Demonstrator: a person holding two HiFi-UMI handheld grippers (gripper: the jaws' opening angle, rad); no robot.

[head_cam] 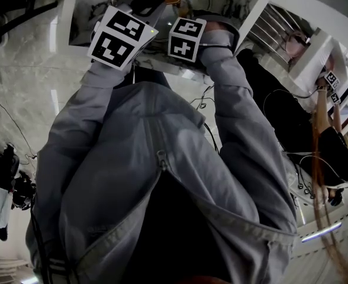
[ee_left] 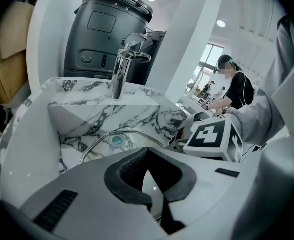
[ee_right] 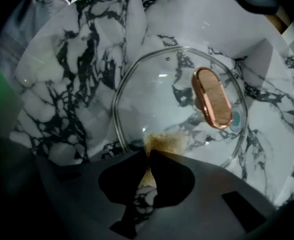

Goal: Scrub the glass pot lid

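Note:
The glass pot lid (ee_right: 172, 99), with a copper handle (ee_right: 213, 98), lies in the marble sink (ee_right: 77, 84). My right gripper (ee_right: 149, 156) points steeply down over its near side, shut on a brownish scrub pad (ee_right: 164, 143) that rests on the glass close to the rim. In the left gripper view the lid's metal rim (ee_left: 94, 143) arcs across the basin. My left gripper (ee_left: 154, 201) is shut, with the lid's near edge running between its jaw tips. The right gripper's marker cube (ee_left: 212, 136) sits just to its right. In the head view only the two cubes (head_cam: 118, 37) (head_cam: 186, 37) show above my grey sleeves.
A chrome faucet (ee_left: 121, 74) stands at the back of the sink, above the teal drain (ee_left: 117, 140). Behind the faucet is a black appliance (ee_left: 109, 29). Another person in black (ee_left: 237, 89) works at a counter to the right.

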